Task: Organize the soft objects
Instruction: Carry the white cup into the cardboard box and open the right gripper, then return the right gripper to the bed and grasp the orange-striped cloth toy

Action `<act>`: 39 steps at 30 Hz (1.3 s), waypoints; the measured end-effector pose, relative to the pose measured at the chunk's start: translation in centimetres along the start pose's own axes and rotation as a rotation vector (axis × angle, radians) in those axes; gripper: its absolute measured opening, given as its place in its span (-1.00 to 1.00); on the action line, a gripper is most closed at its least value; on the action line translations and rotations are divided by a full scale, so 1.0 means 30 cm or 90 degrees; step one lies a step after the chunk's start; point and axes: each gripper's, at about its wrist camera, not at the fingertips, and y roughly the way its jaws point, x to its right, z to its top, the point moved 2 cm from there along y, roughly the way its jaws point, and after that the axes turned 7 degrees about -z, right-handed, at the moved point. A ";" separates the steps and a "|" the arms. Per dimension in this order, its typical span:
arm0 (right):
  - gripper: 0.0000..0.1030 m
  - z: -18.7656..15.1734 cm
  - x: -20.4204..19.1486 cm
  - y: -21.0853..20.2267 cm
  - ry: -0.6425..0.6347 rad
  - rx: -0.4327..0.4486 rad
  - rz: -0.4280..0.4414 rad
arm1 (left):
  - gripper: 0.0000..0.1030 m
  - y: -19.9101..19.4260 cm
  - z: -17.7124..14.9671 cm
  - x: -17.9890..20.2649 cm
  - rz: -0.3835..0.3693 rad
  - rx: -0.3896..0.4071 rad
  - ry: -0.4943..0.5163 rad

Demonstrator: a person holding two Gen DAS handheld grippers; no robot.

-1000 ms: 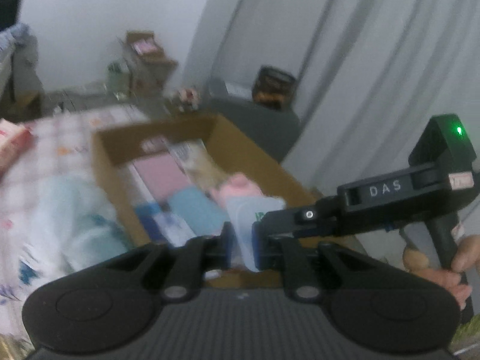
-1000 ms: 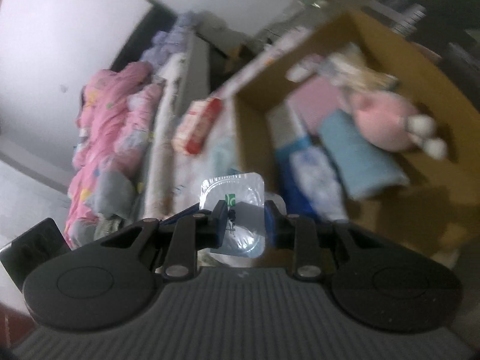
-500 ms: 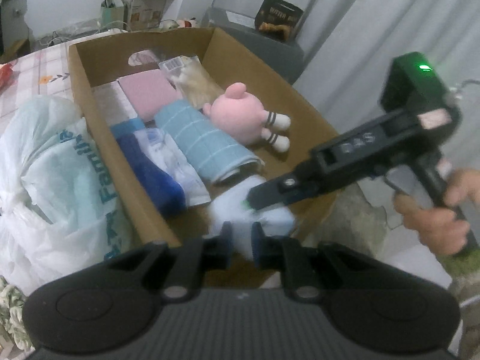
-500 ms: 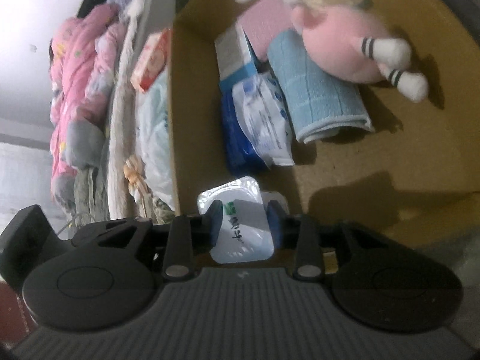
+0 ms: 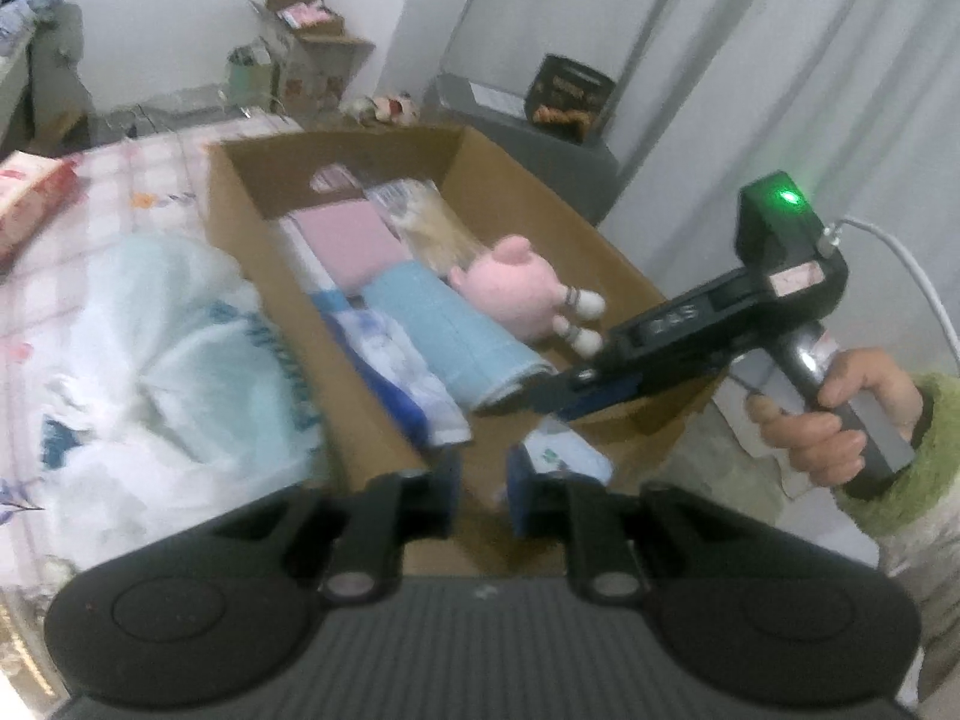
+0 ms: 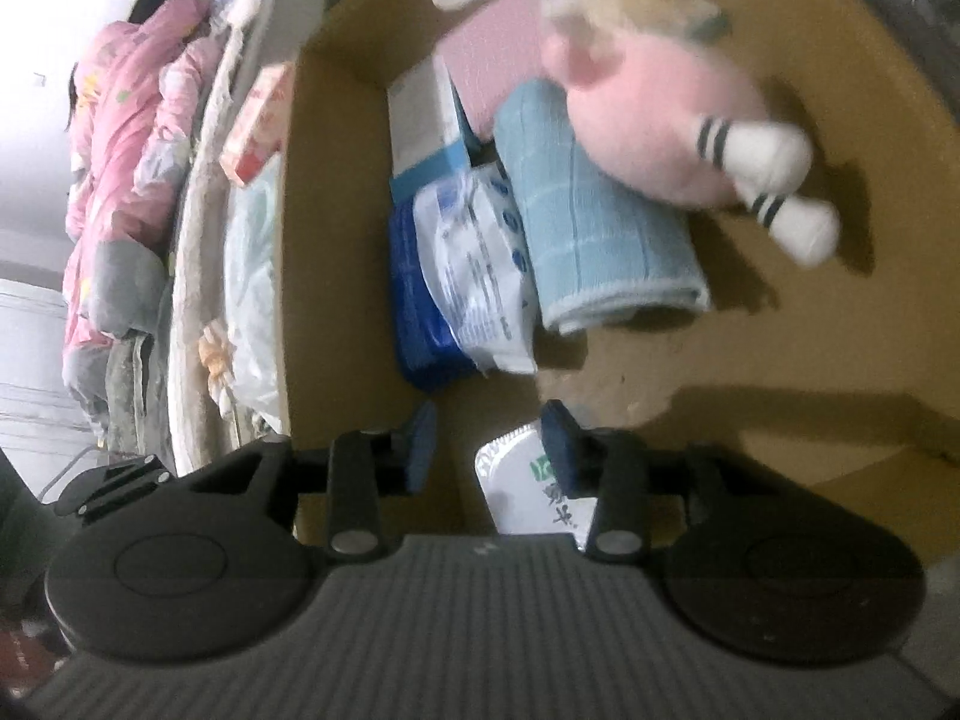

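While flat, tissue pack (image 6: 537, 495) lengthwise boxward.

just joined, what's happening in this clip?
A person is packing soft items into an open cardboard box. The right hand-held gripper is inside the near end of the box, jaws opening, letting go of a small white plastic-wrapped pack. The left hand-held gripper hovers beside it, empty. A pink plush toy, a rolled light-blue towel and other packs already lie in the box.

No legible text anywhere
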 end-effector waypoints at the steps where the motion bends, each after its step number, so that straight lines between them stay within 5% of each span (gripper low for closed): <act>1: -0.13 0.003 0.005 -0.013 -0.004 0.010 -0.010 | -0.58 -0.018 -0.002 -0.008 0.005 0.008 0.000; 6: -0.06 0.010 0.052 -0.008 -0.011 0.009 -0.085 | -0.40 -0.103 -0.025 -0.046 0.037 0.049 0.004; 16: 0.09 -0.011 0.067 0.146 -0.057 -0.145 -0.036 | -0.39 -0.195 -0.088 -0.123 0.071 0.084 -0.021; 34: 0.01 -0.079 0.024 0.213 0.081 -0.052 0.071 | -0.31 -0.331 -0.234 -0.298 0.142 0.121 -0.108; 39: 0.41 -0.086 -0.019 0.168 0.051 -0.007 0.047 | 0.00 -0.409 -0.282 -0.341 0.174 0.145 -0.114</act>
